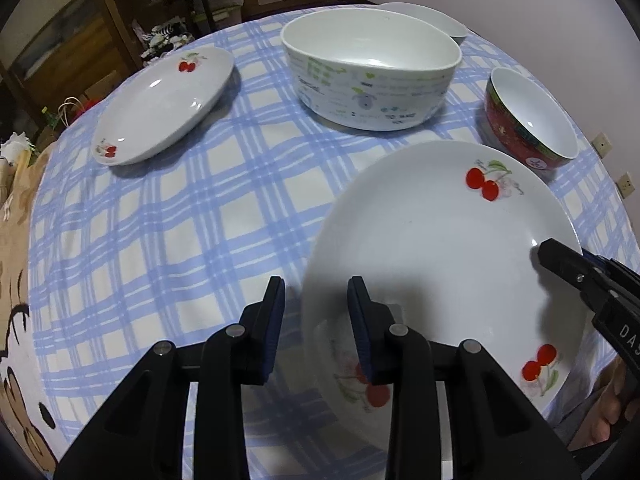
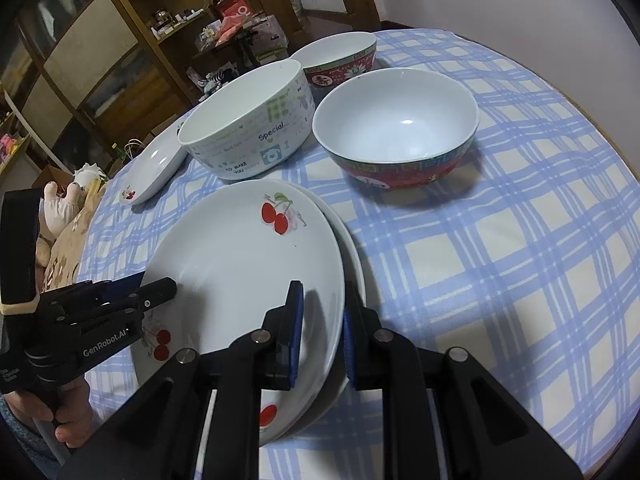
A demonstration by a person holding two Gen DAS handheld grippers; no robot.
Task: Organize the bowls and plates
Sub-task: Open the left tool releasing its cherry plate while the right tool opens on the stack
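On the tablecloth (image 1: 180, 220), both tools straddle (half-open) the cherry plate's (image 1: 432, 248) rim.

lower plate (image 2: 352, 240) mostly hidden under top plate (image 2: 240, 264); far bowl (image 1: 432, 18) half hidden.

Large white bowl (image 2: 246, 130), near the far edge of the desk (image 2: 500, 280): its side wall carries the printed word "Special..." in blue and, lower down, "TO MAKE YOU" in small dark capitals; the remaining green and grey print on the wall is too small to read. In the left wrist view the same bowl (image 1: 370, 70) shows only blurred print.

Left tongs (image 2: 160, 290), seen from the right wrist view: white lettering "GenRobot.AI" along the black body.

Right tongs (image 1: 554, 254), seen from the left wrist view: white letters "DAS" on the black body, cut off at the frame edge.
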